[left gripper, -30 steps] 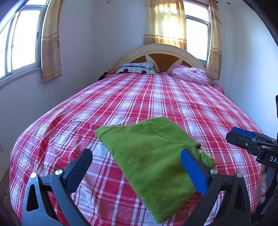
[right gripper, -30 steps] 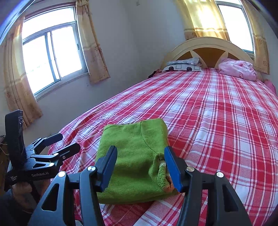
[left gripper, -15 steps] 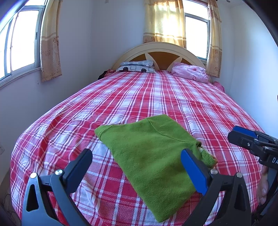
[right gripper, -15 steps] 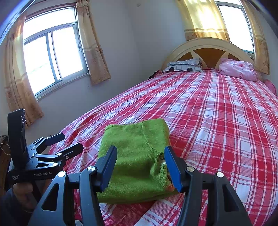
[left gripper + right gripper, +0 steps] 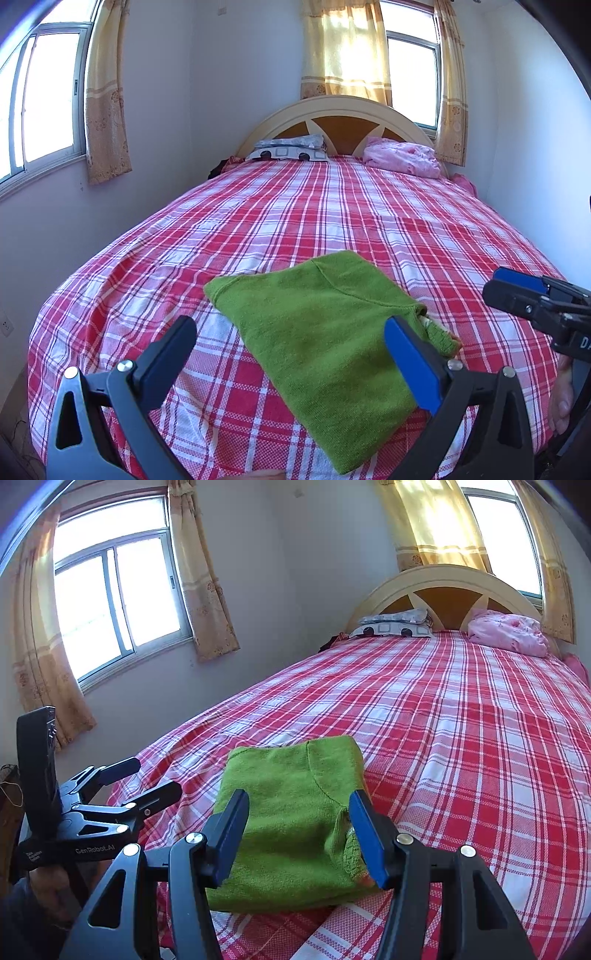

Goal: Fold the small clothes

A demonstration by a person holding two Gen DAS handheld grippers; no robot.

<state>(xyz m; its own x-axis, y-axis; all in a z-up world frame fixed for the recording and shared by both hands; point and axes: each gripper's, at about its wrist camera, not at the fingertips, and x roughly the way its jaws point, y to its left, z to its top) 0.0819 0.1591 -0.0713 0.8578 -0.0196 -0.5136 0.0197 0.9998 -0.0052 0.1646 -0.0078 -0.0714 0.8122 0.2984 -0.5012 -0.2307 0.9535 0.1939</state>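
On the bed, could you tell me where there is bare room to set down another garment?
The plaid bedspread lies bare between the green garment and the pillows; bare right of it too. Crowded only near the foot edge.

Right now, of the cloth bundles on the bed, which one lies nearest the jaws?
The folded green garment, on the plaid bedspread just past both grippers. The patterned pillow and pink bundle lie far off by the headboard.

Green sweater (image 5: 295, 823) lies folded flat near the foot edge of the bed (image 5: 461, 738). Right gripper (image 5: 299, 834) hovers above it, jaws apart, nothing between the pads. Left gripper (image 5: 144, 779) sits off the bed's left edge, jaws apart. Pillows (image 5: 399, 622) at headboard.
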